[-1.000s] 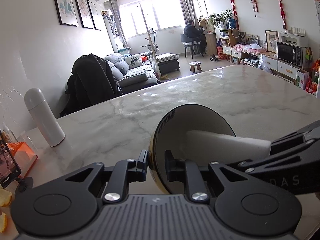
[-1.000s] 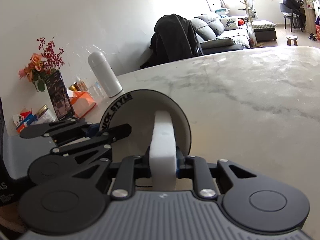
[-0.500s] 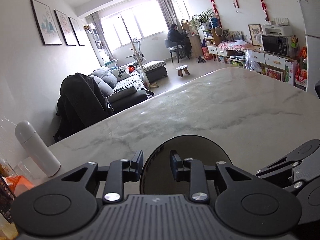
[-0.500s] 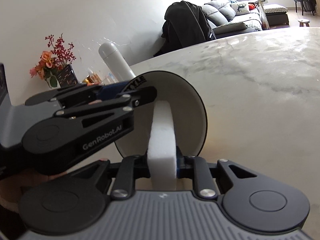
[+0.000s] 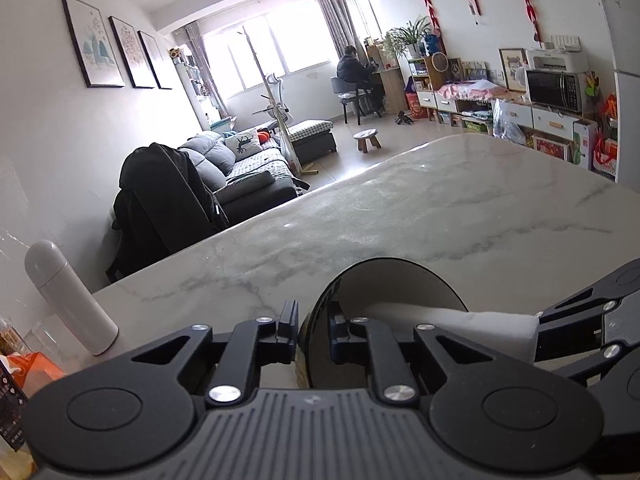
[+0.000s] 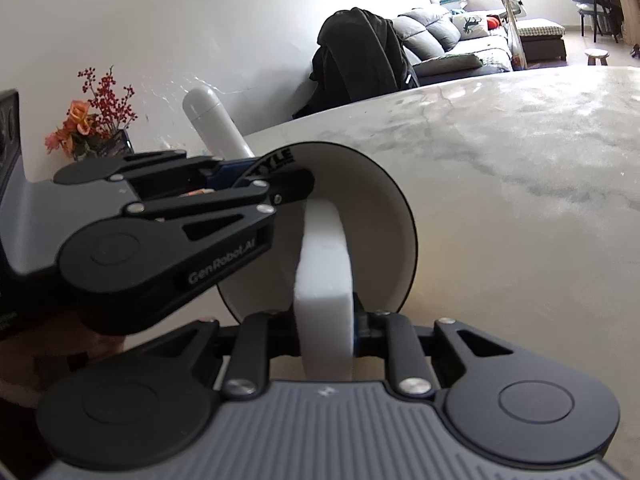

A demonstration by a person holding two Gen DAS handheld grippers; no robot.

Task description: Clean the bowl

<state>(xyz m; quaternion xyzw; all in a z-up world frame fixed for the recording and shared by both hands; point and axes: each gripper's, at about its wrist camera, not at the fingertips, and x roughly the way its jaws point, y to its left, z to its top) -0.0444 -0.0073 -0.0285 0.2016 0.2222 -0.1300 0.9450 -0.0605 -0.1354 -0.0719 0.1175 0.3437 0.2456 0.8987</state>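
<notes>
My left gripper [image 5: 313, 330] is pinched tight on the rim of the bowl [image 5: 404, 284], one finger outside its black wall and the other inside against the pale lining, so the bowl stands tipped on edge over the marble table [image 5: 440, 216] with its mouth turned toward my other hand. My right gripper [image 6: 326, 320] is clamped hard on a white sponge block [image 6: 325, 264], whose far end reaches into the bowl and rests against the inside. Beyond them, a white thermos bottle [image 5: 68, 296] stands upright near the table's far left edge, well apart from the bowl.
</notes>
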